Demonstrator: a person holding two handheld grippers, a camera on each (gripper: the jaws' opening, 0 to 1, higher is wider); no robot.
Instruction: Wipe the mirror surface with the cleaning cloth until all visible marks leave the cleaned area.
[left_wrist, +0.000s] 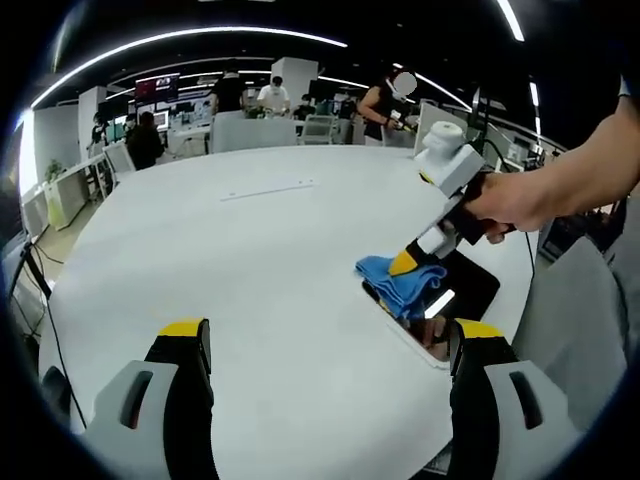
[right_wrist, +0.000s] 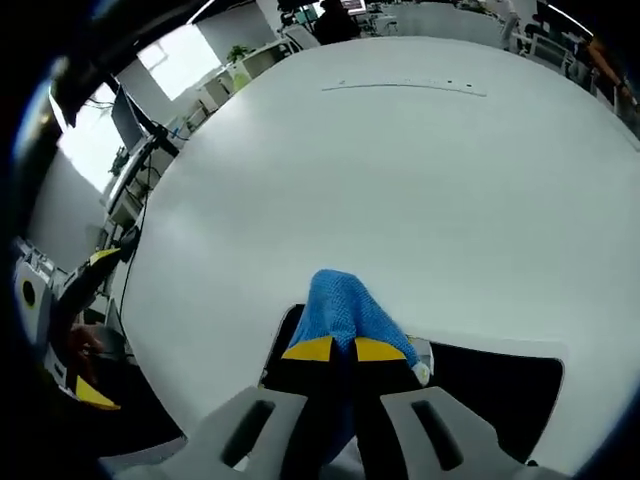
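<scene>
Pinching the crumpled blue cleaning cloth (right_wrist: 345, 305) between clenched jaws, the right claw (right_wrist: 345, 349) presses it onto the dark rectangular mirror (left_wrist: 470, 285) at the white round surface's (left_wrist: 250, 260) near right edge for wiping, while the left claw (left_wrist: 330, 345) hangs released nearby.

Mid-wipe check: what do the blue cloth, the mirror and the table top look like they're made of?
The cloth looks like soft knit or microfibre fabric: it bunches into folds and shows a fine woven texture. The mirror looks like glossy glass in a thin pale frame: dark, with a sharp bright reflection of a ceiling light. The table looks like smooth matte white laminate or painted board, though which one is unclear.
</scene>
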